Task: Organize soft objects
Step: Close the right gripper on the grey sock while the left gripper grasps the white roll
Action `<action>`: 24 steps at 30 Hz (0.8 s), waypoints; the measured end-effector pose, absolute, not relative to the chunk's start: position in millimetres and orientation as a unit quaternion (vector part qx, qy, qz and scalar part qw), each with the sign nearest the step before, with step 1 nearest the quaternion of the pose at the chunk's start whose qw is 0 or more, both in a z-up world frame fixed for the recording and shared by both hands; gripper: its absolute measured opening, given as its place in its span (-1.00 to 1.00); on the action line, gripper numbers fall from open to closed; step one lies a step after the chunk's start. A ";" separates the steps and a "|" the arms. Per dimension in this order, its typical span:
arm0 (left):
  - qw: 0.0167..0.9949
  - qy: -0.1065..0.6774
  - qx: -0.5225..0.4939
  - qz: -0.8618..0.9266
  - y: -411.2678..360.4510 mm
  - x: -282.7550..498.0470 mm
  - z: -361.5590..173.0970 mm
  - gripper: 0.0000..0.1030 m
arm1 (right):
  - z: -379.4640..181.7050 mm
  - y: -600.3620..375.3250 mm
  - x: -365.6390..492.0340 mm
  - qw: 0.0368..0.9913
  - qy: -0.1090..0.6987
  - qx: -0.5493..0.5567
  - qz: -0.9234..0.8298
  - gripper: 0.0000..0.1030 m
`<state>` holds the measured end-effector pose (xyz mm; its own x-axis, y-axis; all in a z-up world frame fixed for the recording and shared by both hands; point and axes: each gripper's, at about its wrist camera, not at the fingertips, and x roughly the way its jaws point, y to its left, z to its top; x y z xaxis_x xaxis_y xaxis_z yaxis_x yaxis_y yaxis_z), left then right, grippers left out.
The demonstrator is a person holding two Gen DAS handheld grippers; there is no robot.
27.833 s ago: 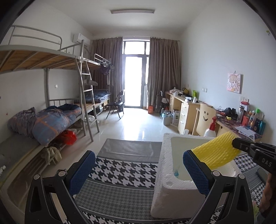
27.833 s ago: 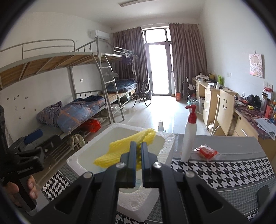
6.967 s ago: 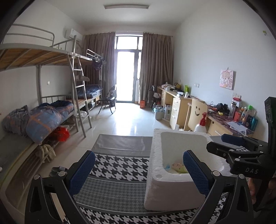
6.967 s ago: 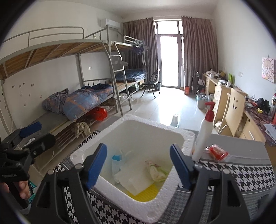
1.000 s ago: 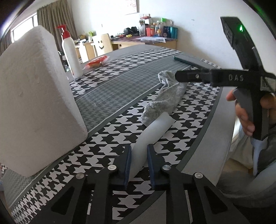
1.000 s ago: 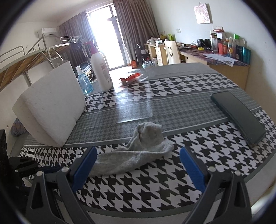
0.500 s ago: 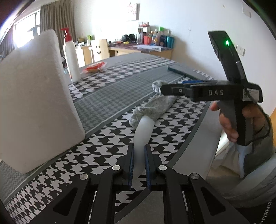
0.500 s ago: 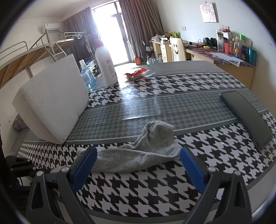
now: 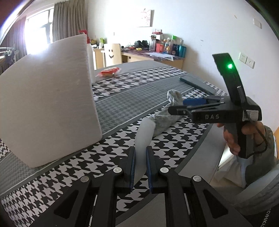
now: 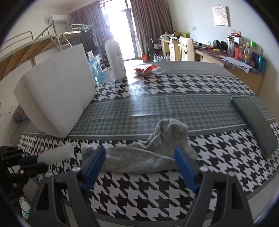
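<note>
Clamping a white foam tube (image 9: 143, 134) between its closed pads, the left hand-held gripper (image 9: 140, 167) sits low in the frame, while the right hand-held gripper (image 10: 139, 165) gapes wide around the grey sock (image 10: 148, 153) at centre. Next, I judge, the right must close on the sock lying on the desk (image 10: 174, 108) and carry it to the white foam box (image 10: 55, 97) at upper left.

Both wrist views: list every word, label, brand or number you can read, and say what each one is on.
"DAS" on the side of the right gripper body, in the left wrist view.
"ONKU", cut off by the frame edge, on the person's grey garment.
White pump bottle: red label band, text too blurred to read.
Sticker on the right gripper, desk bottles, wall poster: too small to read.
</note>
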<state>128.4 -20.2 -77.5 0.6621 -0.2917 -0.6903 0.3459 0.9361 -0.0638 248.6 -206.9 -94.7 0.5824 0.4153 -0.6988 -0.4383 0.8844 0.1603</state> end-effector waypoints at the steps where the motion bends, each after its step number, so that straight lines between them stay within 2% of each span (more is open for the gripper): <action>1: 0.911 0.371 0.036 -0.174 -19.6 127.7 -77.1 -0.76 | -96.7 -205.9 248.6 0.887 0.394 -0.019 0.240 0.39; 11: 0.918 0.362 0.025 -0.162 -13.2 119.1 -70.9 -0.76 | -102.7 -195.5 237.1 0.888 0.399 -0.085 0.212 0.07; 13: 0.920 0.359 0.021 -0.156 -11.4 117.5 -69.4 -0.76 | -102.1 -192.2 234.5 0.886 0.400 -0.088 0.216 -0.06; 15: 0.922 0.356 0.017 -0.150 -8.4 114.7 -67.6 -0.76 | -100.9 -189.4 231.6 0.883 0.403 -0.090 0.223 -0.38; 18: 0.925 0.350 0.007 -0.145 -5.4 111.4 -64.0 -0.75 | -100.4 -185.3 227.1 0.879 0.404 -0.090 0.237 -0.71; 24: 0.930 0.339 0.001 -0.140 -0.6 105.6 -53.8 -0.75 | -90.8 -185.4 214.9 0.879 0.391 -0.066 0.264 -0.76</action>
<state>105.6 -0.6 -53.8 0.7309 -0.2596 -0.6312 0.2610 0.9608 -0.0930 214.9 -185.4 -90.8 0.5537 0.4131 -0.7230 -0.5167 0.8513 0.0908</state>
